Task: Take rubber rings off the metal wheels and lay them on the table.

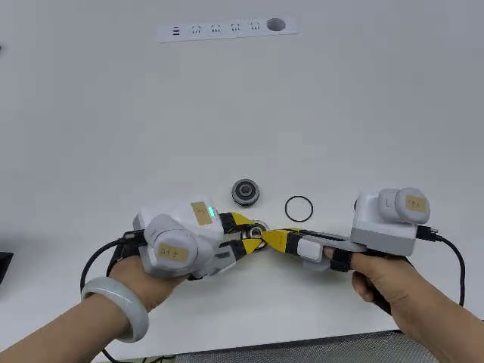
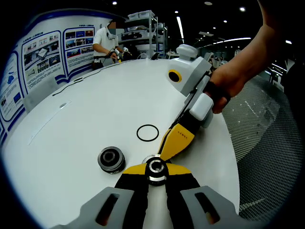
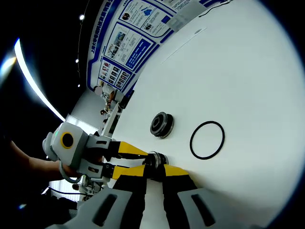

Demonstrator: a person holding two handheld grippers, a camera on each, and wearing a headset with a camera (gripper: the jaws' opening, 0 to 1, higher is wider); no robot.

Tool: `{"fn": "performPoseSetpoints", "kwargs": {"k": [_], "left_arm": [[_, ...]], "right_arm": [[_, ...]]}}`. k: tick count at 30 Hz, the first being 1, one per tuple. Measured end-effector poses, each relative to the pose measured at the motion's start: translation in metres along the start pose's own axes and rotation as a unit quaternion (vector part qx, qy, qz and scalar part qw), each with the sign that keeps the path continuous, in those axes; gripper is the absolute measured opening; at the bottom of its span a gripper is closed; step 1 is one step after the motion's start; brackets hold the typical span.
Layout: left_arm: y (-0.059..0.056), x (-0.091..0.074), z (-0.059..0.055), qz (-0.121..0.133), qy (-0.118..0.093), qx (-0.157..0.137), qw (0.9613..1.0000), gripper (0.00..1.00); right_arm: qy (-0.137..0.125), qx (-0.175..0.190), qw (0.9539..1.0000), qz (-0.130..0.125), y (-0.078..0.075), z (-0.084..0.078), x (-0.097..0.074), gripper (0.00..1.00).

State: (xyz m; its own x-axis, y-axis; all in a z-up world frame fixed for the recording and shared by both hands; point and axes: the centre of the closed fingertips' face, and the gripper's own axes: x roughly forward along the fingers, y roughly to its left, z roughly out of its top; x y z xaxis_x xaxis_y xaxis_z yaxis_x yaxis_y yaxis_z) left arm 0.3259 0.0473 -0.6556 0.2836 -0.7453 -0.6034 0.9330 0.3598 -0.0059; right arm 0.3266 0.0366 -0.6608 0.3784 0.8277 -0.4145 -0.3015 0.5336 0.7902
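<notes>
Head view | one rubber ring (image 1: 299,208) off, flat on desk (image 1: 113,113) | left gripper (image 1: 251,232) clamps held wheel (image 1: 259,229) | right gripper (image 1: 268,237) pinched shut on its rim | other wheel (image 1: 245,192) on desk near ring, likely still to strip

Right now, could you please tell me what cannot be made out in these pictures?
1. The small metal wheel clamped by the left gripper and right gripper: whether a rubber ring remains on it; yellow jaws cover its rim, head view.
2. The white power strip: socket markings too small, head view.
3. The wall posters: text blurred, left gripper view.
</notes>
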Motion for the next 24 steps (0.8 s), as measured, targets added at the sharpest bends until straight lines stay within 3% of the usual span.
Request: {"fn": "performPoseSetpoints", "kwargs": {"k": [11,24], "left_arm": [[-0.0001,-0.0002,0.0004,0.0,0.0,0.0,1.0,0.13],[-0.0004,-0.0005,0.0007,-0.001,0.0,0.001,1.0,0.13]], "right_arm": [[-0.007,-0.004,0.9999,-0.008,-0.0029,0.0032,-0.0046,0.05],[-0.009,-0.012,0.9998,-0.012,-0.0033,0.0037,-0.0047,0.02]]}}
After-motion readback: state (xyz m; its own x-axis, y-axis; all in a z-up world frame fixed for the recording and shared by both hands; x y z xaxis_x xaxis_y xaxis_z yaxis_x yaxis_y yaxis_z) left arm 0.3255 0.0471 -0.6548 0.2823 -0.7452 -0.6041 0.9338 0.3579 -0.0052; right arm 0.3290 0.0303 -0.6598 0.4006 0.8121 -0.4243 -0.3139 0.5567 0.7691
